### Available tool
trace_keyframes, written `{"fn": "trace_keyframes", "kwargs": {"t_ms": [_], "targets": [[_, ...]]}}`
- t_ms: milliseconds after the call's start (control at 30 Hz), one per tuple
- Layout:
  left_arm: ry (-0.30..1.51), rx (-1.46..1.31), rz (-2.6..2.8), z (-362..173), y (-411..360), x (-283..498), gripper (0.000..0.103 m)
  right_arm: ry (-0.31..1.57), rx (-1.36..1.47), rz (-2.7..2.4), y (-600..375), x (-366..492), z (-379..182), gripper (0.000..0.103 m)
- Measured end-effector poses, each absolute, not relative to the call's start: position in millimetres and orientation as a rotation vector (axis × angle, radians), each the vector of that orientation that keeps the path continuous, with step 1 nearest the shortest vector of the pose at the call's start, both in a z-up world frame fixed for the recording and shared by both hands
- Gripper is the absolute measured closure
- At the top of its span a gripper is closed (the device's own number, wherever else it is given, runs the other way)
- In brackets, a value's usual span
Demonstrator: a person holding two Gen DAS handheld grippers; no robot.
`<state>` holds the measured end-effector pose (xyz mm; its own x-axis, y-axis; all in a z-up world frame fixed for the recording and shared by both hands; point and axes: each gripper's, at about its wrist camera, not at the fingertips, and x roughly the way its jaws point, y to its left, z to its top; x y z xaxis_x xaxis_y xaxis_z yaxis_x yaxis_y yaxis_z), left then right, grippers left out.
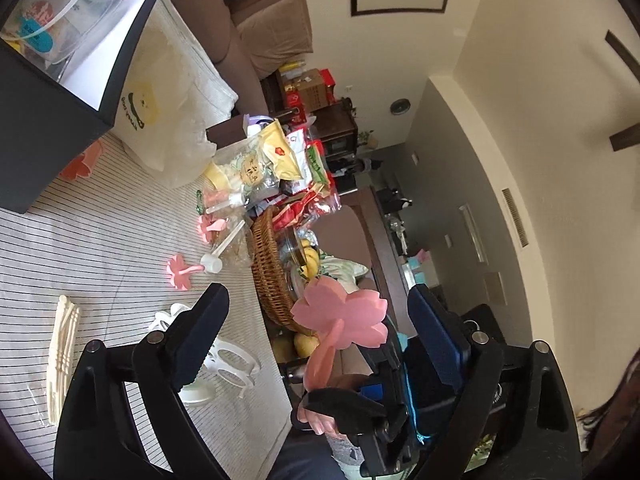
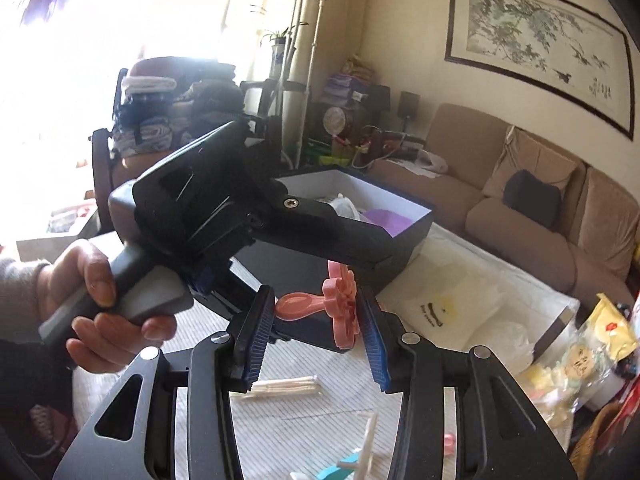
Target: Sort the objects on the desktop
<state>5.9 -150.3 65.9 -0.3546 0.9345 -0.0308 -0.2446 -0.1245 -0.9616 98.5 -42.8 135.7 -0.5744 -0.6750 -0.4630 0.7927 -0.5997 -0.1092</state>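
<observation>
A pink flower-headed spoon [image 2: 340, 304] is held in the air, with my right gripper [image 2: 314, 300] shut on it: the bowl end lies against one blue pad and the flower against the other. In the left wrist view the same pink flower spoon [image 1: 340, 320] hangs between the wide-apart fingers of my left gripper [image 1: 320, 296], which is open and touches nothing. Two more pink flower spoons [image 1: 182, 272] lie on the striped tablecloth [image 1: 100, 240]. A black box [image 2: 412, 236] with a white inside stands behind them.
White flower-shaped rings [image 1: 228, 356] and a bundle of cream sticks [image 1: 60, 356] lie near the table's front. A wicker basket [image 1: 268, 272], snack bags [image 1: 276, 160] and a plastic bag [image 1: 160, 100] crowd the far side. A hand [image 2: 88, 292] holds the left tool.
</observation>
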Motion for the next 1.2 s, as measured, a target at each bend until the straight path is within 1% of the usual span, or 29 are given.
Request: {"fn": "trace_keyframes", "kwargs": {"t_ms": [67,133,200,267,300,367,533,733,800,867,933,1033,1067,1133,1200], "targets": [[-1.209,-0.854,1.638,68.4,-150.3,7.2,0.020,0.284,0.500,-2.163,-37.6,96.0,139.1,0.060],[-1.214,-0.843,1.647,69.7,-151.1,9.1,0.035,0.209,0.528,-2.156,-32.7,90.2,139.4,0.060],[-1.221,-0.838,1.662,69.5,-151.6,9.2,0.042,0.143,0.558,-2.141,-28.9,87.0,139.9,0.060],[-1.220,-0.845,1.669,69.0,-150.2,8.5,0.054,0.130,0.569,-2.140,-30.5,87.4,139.3,0.059],[-1.214,-0.847,1.678,69.3,-149.5,8.6,0.063,0.142,0.570,-2.142,-32.1,88.3,139.8,0.059],[-1.208,-0.858,1.703,69.7,-148.9,9.2,0.064,0.169,0.570,-2.156,-36.7,90.0,139.7,0.059],[-1.264,-0.865,1.672,63.0,-152.8,7.7,0.063,0.183,0.573,-2.157,-34.7,91.3,135.2,0.059],[-1.339,-0.834,1.643,58.7,-163.3,7.1,0.063,0.196,0.555,-2.189,-27.9,90.2,136.8,0.036],[-1.371,-0.807,1.664,58.8,-174.1,8.4,0.063,0.165,0.538,-2.200,-15.1,85.9,141.4,0.034],[-1.389,-0.769,1.706,61.3,-185.9,10.3,0.063,0.083,0.546,-2.222,7.0,73.9,144.9,0.028],[-1.369,-0.746,1.784,68.5,-195.3,12.7,0.063,-0.060,0.610,-2.298,37.7,50.7,142.9,0.027],[-1.336,-0.691,1.879,81.8,-206.4,18.3,0.063,-0.393,0.774,-2.361,89.4,11.8,118.8,0.025],[-1.335,-0.670,1.889,85.2,-210.0,19.5,0.063,-0.460,0.822,-2.379,100.4,3.9,110.3,0.026],[-1.330,-0.645,1.918,90.9,-217.4,21.2,0.063,-0.482,0.886,-2.410,107.8,-5.0,99.3,0.026],[-1.341,-0.620,1.929,94.0,-225.6,21.5,0.063,-0.415,0.897,-2.411,95.1,-8.5,99.8,0.026]]}}
